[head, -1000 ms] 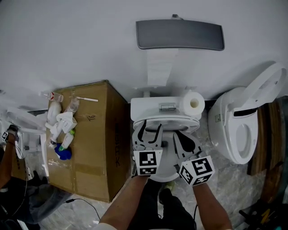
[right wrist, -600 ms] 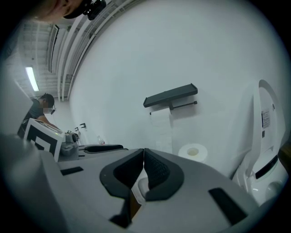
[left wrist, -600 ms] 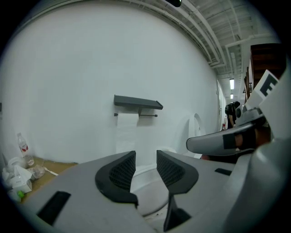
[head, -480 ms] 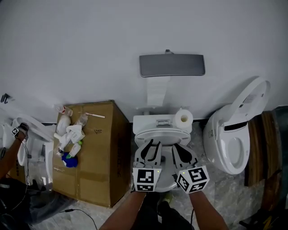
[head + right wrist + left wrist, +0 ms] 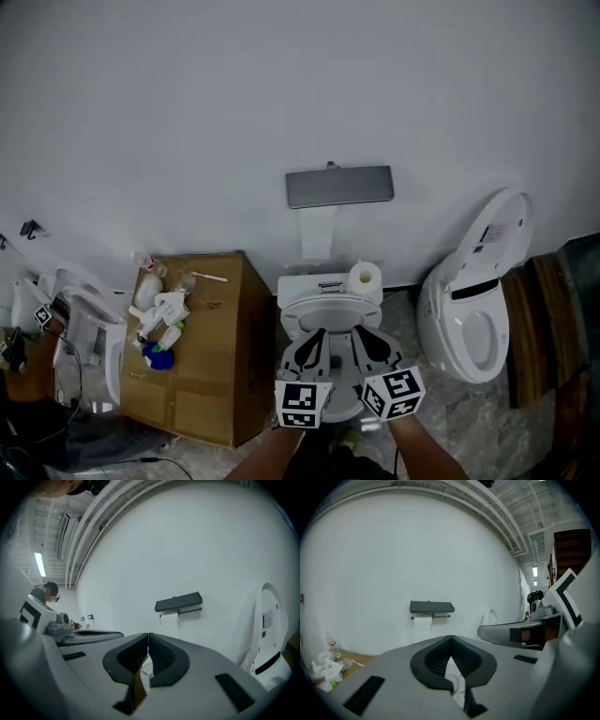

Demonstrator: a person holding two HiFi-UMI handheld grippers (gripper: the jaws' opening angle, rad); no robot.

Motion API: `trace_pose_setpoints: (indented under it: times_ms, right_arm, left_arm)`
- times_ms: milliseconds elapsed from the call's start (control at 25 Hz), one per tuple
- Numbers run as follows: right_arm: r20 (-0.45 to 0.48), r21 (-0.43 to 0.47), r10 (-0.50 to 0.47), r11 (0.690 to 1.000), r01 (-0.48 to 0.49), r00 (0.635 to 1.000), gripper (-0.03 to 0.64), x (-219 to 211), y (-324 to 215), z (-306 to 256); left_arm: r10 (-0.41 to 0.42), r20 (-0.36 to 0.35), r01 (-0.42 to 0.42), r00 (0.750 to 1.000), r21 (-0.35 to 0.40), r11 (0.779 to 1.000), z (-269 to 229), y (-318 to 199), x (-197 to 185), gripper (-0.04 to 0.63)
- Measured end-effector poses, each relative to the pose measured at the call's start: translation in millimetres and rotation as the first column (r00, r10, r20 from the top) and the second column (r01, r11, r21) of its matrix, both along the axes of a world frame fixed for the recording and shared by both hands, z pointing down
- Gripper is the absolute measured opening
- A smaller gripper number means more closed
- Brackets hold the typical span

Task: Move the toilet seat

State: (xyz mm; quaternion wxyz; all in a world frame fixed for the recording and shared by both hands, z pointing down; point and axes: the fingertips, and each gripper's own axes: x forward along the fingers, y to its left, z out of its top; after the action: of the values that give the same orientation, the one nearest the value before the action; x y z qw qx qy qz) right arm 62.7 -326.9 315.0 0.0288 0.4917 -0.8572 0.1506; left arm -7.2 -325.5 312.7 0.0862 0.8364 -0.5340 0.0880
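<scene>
Overhead, head view: toilet seat (image 5: 328, 307) lowered, directly below the grey wall shelf (image 5: 339, 187); left tool (image 5: 312, 345) and right tool (image 5: 364, 343) side by side over the seat's front, lower still beneath the shelf.

Left gripper view: left tool (image 5: 450, 645) aimed under the shelf, jaws just now closing to a full meet, nothing between.

Right gripper view: right tool (image 5: 148, 641) likewise closed and empty, lower left of the shelf.

Advisable: open both, descend evenly, catch the front rim, lift together.

No legible txt anywhere.
</scene>
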Motion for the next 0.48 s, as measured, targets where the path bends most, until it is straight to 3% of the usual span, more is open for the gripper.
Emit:
trace_pose_setpoints:
  times_ms: [480]
  right_arm:
    - [0.017, 0.086, -0.076, 0.994, 0.074, 0.997, 0.015, 2.0, 63.8, -77.4]
  left_arm:
    - [0.001, -0.106, 0.004, 0.994, 0.043, 0.999, -90.5, 71.7, 10.1, 0.008]
